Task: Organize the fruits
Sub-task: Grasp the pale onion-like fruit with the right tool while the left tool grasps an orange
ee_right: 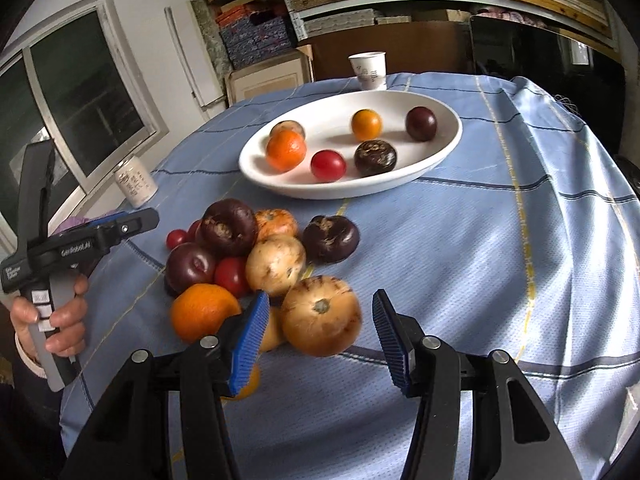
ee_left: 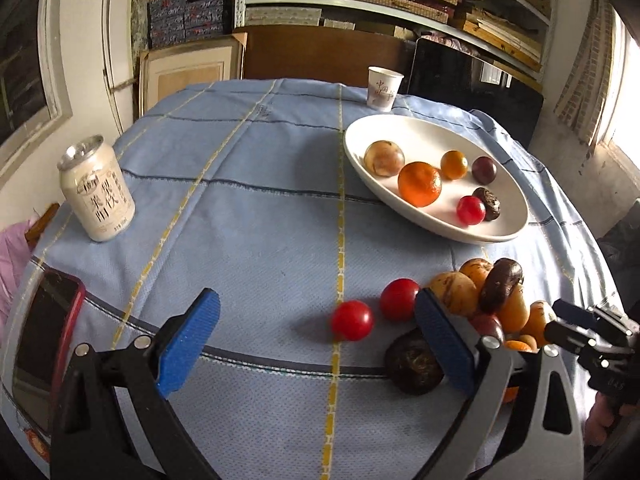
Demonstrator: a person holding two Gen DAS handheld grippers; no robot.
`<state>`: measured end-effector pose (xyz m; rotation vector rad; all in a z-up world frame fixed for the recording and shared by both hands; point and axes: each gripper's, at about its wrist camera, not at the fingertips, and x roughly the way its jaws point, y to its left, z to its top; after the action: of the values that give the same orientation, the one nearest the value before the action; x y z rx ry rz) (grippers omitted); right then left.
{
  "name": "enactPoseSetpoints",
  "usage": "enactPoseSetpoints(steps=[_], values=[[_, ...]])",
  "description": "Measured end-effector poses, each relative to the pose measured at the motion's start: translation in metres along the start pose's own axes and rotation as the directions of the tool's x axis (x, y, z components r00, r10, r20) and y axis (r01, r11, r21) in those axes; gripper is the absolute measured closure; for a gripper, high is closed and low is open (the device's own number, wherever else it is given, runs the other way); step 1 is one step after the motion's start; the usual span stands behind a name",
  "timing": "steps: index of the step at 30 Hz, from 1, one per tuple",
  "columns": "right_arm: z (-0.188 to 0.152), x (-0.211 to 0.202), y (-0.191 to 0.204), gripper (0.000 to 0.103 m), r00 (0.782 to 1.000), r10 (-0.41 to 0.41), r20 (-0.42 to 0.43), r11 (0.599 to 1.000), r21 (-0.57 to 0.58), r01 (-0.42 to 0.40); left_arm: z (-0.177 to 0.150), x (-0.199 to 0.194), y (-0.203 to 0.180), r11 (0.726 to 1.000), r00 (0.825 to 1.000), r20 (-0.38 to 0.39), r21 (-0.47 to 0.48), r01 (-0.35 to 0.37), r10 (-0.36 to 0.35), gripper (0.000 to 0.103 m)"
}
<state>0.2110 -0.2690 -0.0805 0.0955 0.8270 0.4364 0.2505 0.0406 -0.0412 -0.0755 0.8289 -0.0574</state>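
A white oval plate [ee_left: 404, 132] [ee_right: 400, 100] at the far right holds several fruits, among them an orange [ee_left: 420, 184] and a red tomato [ee_left: 471, 210]. A loose pile of fruits [ee_right: 240, 256] lies on the blue cloth in front of it. My left gripper [ee_left: 316, 304] is open wide just above the cloth; a red tomato [ee_left: 352, 320] sits between its blue pads, untouched, and a dark fruit [ee_left: 412, 364] lies by the right pad. My right gripper [ee_right: 322, 296] is open around a tan round fruit [ee_right: 320, 320], with a gap on each side.
A white drink can [ee_left: 96, 192] stands at the left, a paper cup [ee_left: 384, 88] at the far edge, and a red-cased phone [ee_left: 44, 344] at the near left corner. A hand [ee_right: 60, 320] grips a handle at the left. Shelves of boxes stand behind the table.
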Motion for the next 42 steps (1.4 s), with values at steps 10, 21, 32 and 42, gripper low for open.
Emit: enactPoseSetpoints(steps=[10, 21, 32, 42], values=[[-0.002, 0.007, -0.001, 0.057, 0.999, -0.002, -0.039, 1.0, 0.013, 0.003, -0.003, 0.002, 0.005, 1.0, 1.0, -0.008, -0.009, -0.013, 0.013, 0.007], [0.002, -0.01, -0.011, 0.061, 0.997, 0.018, 0.078, 0.996, 0.084, -0.024, -0.005, -0.002, 0.007, 1.0, 1.0, -0.002, -0.015, 0.002, -0.002, 0.007], [0.004, -0.02, -0.027, 0.061, 0.992, -0.017, 0.126, 0.988, 0.157, -0.003, -0.025, -0.031, -0.051, 0.901, 0.929, -0.029, 0.237, 0.364, -0.368, 0.034], [0.004, -0.022, -0.025, 0.061, 0.992, -0.023, 0.128, 0.989, 0.148, 0.004, -0.046, -0.023, -0.087, 0.828, 0.891, -0.146, 0.331, 0.453, -0.429, 0.052]])
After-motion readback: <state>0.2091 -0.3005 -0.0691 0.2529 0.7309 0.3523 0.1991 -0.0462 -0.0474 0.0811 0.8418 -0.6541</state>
